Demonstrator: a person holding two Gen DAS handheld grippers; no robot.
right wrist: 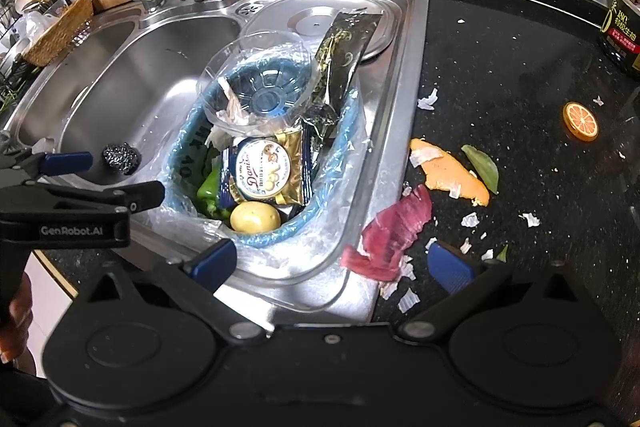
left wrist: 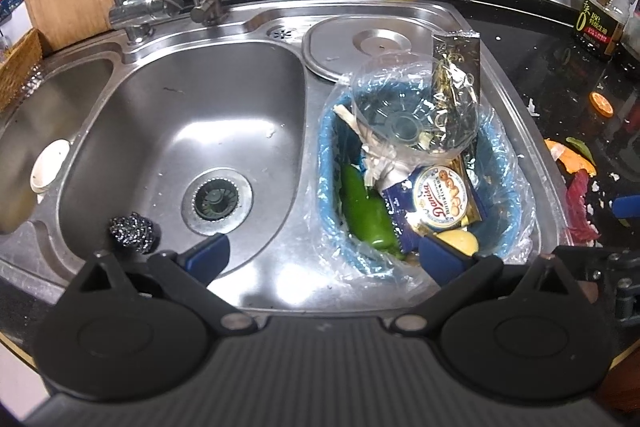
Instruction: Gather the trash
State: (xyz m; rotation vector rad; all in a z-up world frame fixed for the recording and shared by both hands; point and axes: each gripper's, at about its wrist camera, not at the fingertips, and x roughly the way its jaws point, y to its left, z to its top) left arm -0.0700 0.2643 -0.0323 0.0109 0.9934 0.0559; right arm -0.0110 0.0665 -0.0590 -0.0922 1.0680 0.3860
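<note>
On the black counter to the right of the steel sink (right wrist: 394,107), scraps lie scattered: a purple peel (right wrist: 390,239), an orange peel (right wrist: 450,173), a green leaf (right wrist: 482,163), an orange slice (right wrist: 581,122) farther right, and small white flakes around them. The right gripper (right wrist: 332,263) hovers over the near edge of the sink with its blue-padded fingers wide apart and nothing between them. The purple peel sits just ahead of the gap, a little right of centre and nearer the right finger (right wrist: 450,267). Its long axis runs slantwise, from near-left to far-right, so the fingers would probably need a slight turn to close across its narrow width. This gripper is clearly the nearer one to the counter scraps.

The left gripper (left wrist: 324,259) hangs over the sink, fingers also apart and empty, facing the blue bin (left wrist: 508,227). The bin is lined with a thin clear plastic bag and is already crowded: a green pepper (left wrist: 366,215), a potato (right wrist: 255,217), a glossy blue-and-gold cookie wrapper (left wrist: 434,203), a clear ribbed plastic lid (left wrist: 404,107) and a dark foil packet (left wrist: 456,63) standing upright at the far side.

The purple peel looks thin, limp and wet, likely to fold or slip when pinched. The orange peel looks stiffer and curved.
</note>
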